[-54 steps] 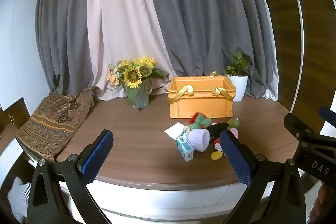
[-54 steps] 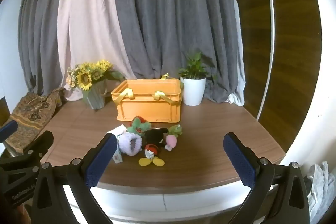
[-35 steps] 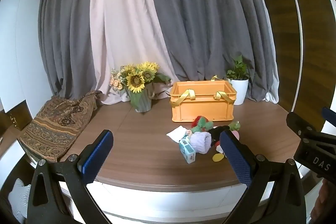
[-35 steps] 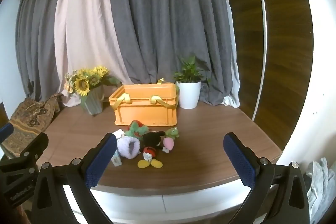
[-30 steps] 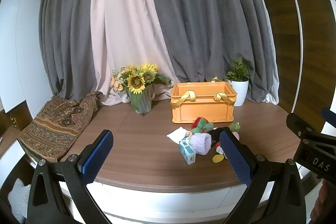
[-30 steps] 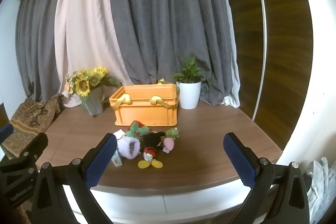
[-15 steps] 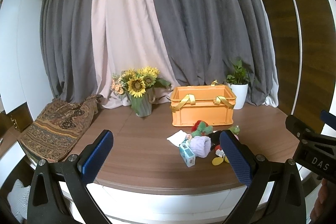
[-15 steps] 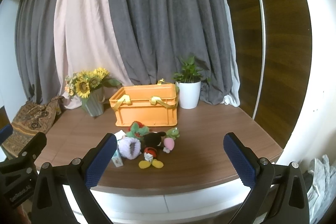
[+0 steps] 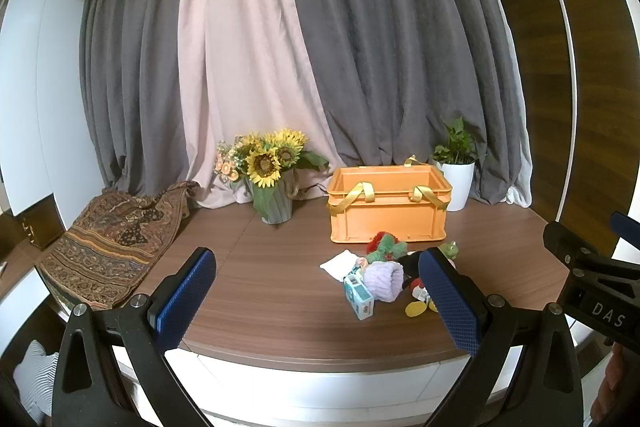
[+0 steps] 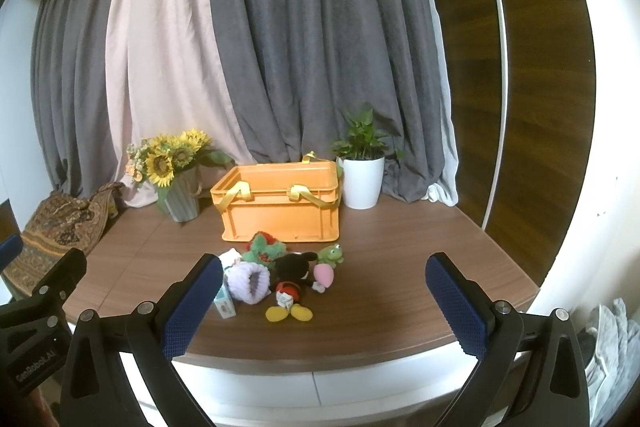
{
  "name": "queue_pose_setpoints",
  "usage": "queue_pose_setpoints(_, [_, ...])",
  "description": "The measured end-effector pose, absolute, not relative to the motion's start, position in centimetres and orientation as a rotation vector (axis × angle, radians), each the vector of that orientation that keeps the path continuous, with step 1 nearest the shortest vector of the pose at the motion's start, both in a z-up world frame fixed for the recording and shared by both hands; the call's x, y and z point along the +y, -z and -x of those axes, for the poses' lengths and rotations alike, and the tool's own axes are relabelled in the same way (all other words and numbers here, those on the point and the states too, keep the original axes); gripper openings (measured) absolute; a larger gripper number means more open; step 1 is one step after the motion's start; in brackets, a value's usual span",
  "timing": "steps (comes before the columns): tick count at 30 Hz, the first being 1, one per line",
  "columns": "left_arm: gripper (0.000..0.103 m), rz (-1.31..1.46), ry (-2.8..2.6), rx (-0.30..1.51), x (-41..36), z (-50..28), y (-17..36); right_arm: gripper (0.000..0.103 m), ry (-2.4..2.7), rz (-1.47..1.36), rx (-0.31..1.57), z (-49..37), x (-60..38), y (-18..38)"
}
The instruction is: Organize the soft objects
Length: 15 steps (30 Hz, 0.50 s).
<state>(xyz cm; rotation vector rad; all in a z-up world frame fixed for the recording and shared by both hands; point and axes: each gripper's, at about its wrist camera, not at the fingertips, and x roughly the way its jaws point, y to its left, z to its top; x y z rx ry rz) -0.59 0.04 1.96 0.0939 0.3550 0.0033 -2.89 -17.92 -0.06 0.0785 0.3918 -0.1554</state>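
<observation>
1. Both tools hang short of the wooden table (image 10: 400,307), level with its near edge. The left gripper (image 9: 316,291) and the right gripper (image 10: 324,303) each have their blue pads spread wide, with nothing between them.

2. The soft things lie in one cluster on the table, just in front of the orange crate (image 10: 280,207) and apart from it. From the right tool the cluster sits at about 11 o'clock; from the left tool, at about 1 o'clock, partly behind its right finger.

3. In the cluster, the black mouse plush (image 10: 292,283) lies with its long axis running toward the viewer, yellow feet nearest. The lilac knitted roll (image 10: 250,281) touches its left side, and a green-and-red plush (image 10: 264,249) lies behind. The green frog (image 10: 330,255) and a pink piece (image 10: 323,275) are at its right.

4. A small blue-and-white carton (image 9: 359,295) and a white cloth (image 9: 340,264) sit on the left flank; the carton looks stiff rather than soft, though it is small in view.

5. My guess is that the right tool has the straighter line to the mouse, with the crate dead ahead at 12 o'clock beyond it.
</observation>
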Motion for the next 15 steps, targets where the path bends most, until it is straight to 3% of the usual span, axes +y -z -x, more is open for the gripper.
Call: queue_pose_setpoints(15, [0.103,-0.094,-0.005,0.348,0.00,1.03,-1.52,0.103,0.156,-0.078,0.389,3.05,-17.89,0.21])
